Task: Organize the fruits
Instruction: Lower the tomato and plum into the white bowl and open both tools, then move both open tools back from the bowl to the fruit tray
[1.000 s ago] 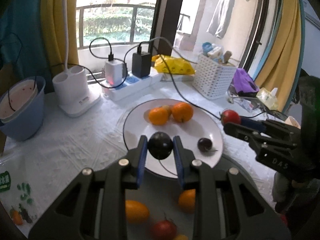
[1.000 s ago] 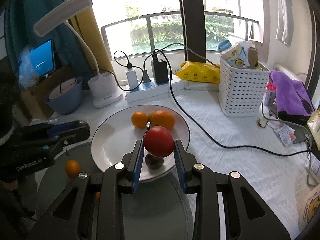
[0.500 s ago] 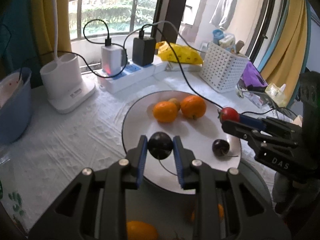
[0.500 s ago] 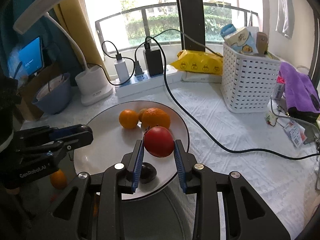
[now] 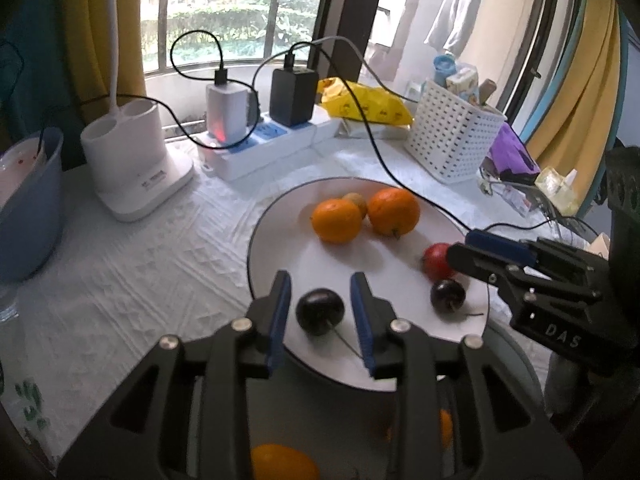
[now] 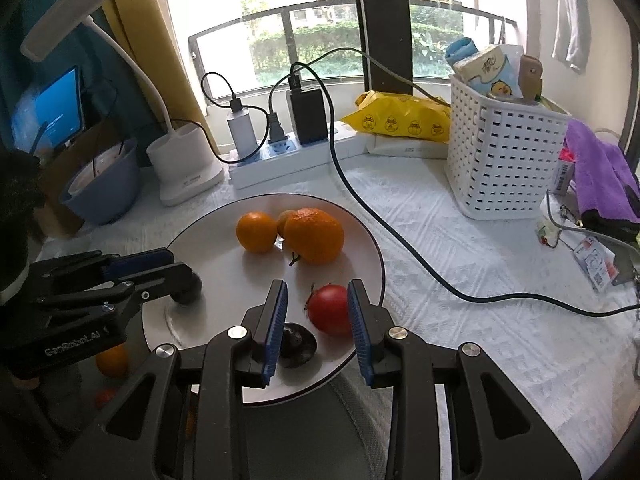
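Left gripper [image 5: 320, 308] jaws opening, dark plum [image 5: 320, 311] released onto white plate [image 5: 280, 216]. Right gripper [image 6: 317, 312] now also parted, tomato [image 6: 330, 309] set down free. Both deliveries done; retreat next.

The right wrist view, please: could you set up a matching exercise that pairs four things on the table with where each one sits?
Things:
1. tomato
2. oranges
3. basket
4. blue bowl

Places:
A. far left, beside the lamp base
B. far side of the plate
C. right of the plate, on the tablecloth
D. near side of the plate, inside the right gripper

Pairs: 1-D; 2-B; 3-C; 4-A
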Demonstrator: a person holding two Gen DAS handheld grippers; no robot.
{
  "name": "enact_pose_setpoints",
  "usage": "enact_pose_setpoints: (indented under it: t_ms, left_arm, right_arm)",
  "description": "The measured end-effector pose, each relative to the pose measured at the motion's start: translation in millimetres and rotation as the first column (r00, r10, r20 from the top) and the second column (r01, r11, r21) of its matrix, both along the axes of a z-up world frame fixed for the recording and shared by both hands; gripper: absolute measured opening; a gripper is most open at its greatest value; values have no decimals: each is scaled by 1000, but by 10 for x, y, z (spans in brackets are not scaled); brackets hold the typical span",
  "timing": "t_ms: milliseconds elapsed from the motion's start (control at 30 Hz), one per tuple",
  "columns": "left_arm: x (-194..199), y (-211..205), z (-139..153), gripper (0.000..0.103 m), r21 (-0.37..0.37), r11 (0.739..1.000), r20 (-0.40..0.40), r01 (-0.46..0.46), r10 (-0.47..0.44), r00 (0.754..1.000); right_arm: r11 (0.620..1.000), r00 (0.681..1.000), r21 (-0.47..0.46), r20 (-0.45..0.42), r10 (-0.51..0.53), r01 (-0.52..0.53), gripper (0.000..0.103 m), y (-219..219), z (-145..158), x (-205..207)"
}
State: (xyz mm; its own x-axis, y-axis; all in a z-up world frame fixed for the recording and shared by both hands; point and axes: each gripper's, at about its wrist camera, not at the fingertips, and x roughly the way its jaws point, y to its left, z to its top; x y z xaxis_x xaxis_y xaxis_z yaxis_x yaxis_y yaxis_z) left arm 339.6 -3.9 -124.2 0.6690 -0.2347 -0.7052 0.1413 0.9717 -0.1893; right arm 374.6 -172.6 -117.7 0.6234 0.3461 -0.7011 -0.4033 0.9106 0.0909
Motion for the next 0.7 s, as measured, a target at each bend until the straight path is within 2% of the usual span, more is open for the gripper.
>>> enact_pose_setpoints:
  t_ms: [67,700]
  left_arm:
    - [-30,8,35,46,-8,1000,9,0,0,1000]
    - [-544,51,493,46,-8,1000,129,0,1,992]
  right_arm:
    - [1000,1000,1,3,0,0,33,5,20,-27]
    - [1000,997,7,78,12,-13,33,76,367,-496]
